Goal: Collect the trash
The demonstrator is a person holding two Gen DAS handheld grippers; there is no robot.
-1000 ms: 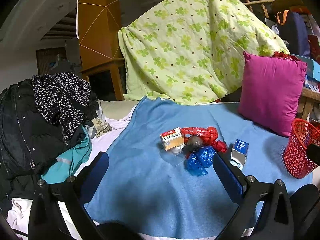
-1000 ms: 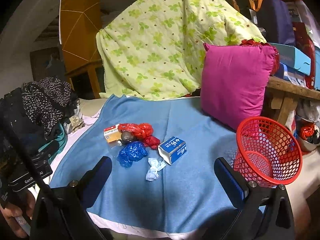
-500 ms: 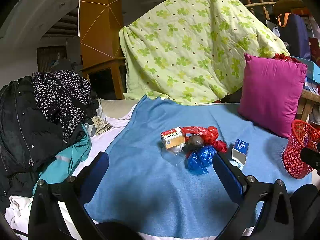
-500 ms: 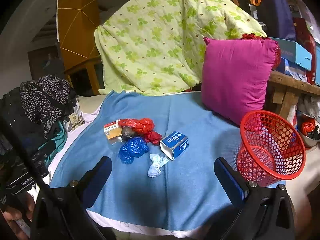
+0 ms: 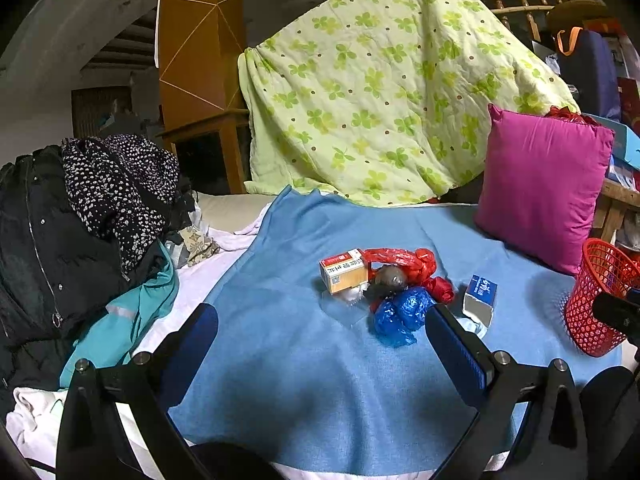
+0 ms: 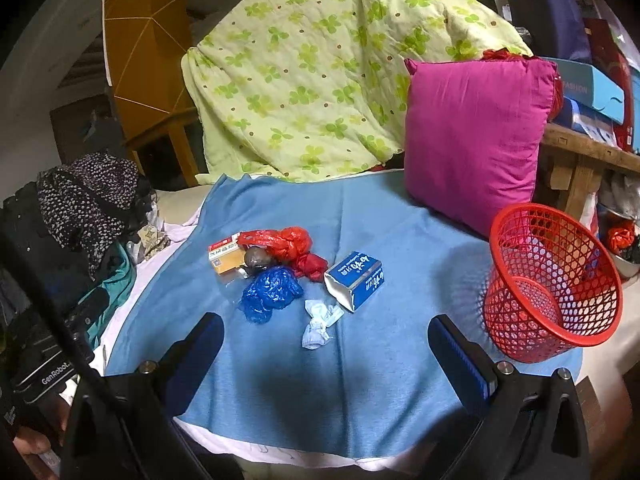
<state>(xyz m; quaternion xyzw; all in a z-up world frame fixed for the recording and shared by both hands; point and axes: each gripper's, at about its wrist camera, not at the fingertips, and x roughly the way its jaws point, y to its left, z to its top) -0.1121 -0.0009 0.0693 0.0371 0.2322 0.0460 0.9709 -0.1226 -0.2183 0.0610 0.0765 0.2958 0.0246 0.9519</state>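
Trash sits in a cluster on the blue cloth (image 5: 280, 360) in the left wrist view: an orange box (image 5: 343, 271), a red bag (image 5: 404, 260), a blue bag (image 5: 402, 314) and a blue carton (image 5: 481, 298), with the red basket (image 5: 600, 300) at the far right edge and the left gripper (image 5: 320, 344) hovering short of the pile, jaws spread wide and holding nothing. From the right wrist, the same pile lies left of centre with a crumpled white tissue (image 6: 320, 322) just in front of the carton (image 6: 356, 280), the basket (image 6: 552, 284) stands tilted well to the right below the pink pillow (image 6: 476, 140), and the right gripper (image 6: 326, 356) hangs over the cloth (image 6: 360, 380) with jaws spread and empty.
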